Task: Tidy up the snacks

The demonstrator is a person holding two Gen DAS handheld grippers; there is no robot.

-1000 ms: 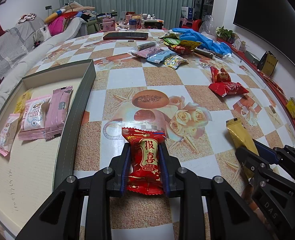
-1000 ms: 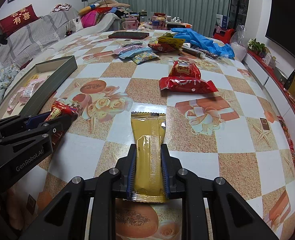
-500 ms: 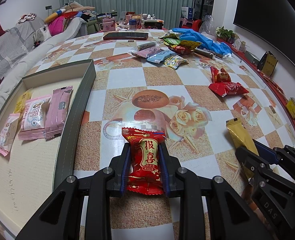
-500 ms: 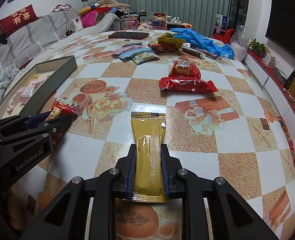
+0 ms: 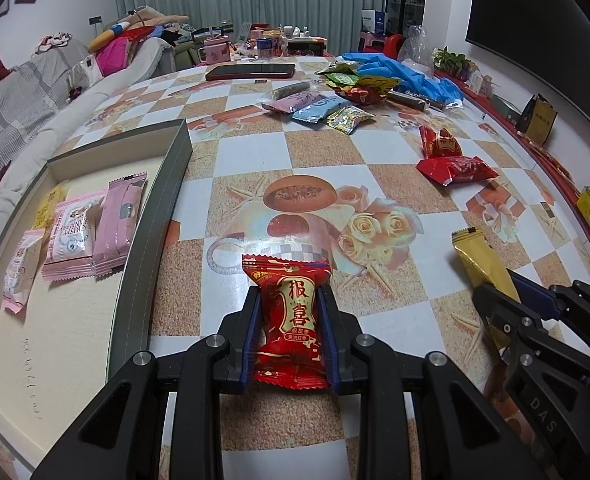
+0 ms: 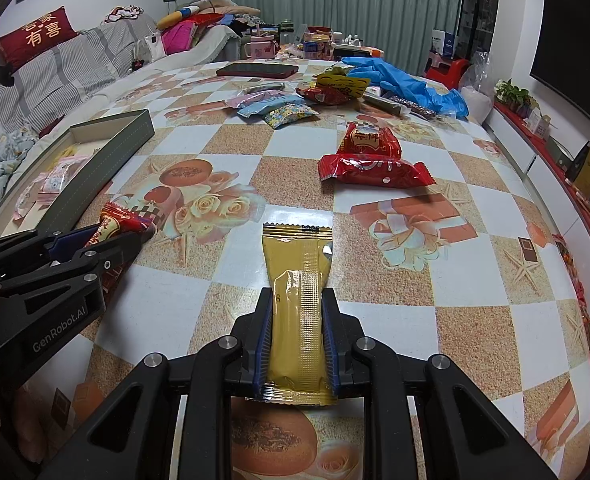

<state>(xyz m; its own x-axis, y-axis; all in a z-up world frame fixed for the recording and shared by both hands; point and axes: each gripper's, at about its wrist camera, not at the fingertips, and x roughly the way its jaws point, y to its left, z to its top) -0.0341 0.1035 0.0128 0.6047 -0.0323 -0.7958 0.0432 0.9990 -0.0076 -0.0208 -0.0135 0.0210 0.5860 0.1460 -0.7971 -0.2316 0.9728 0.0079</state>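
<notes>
At the far left, a shallow grey-walled cardboard tray with a cream floor lies on the checkered, flower-printed worktop. On its floor is a row of pale pink snack packets, with a small yellow packet at the row's far end.

Just right of the tray, the left hand-held gripper has its two blue-padded fingers closed against the sides of a red foil snack packet with gold Chinese characters, which points forward between them. In the right wrist view this same gripper shows from the side, the red packet poking out near the tray's wall.

Further right, the right hand-held gripper clamps a long gold foil snack packet between its fingers, the packet's free end reaching forward over the worktop.

Beyond it, two red packets lie touching each other on the worktop. Well behind them is a loose heap of mixed coloured snack packets, with blue gloves to its right.
</notes>
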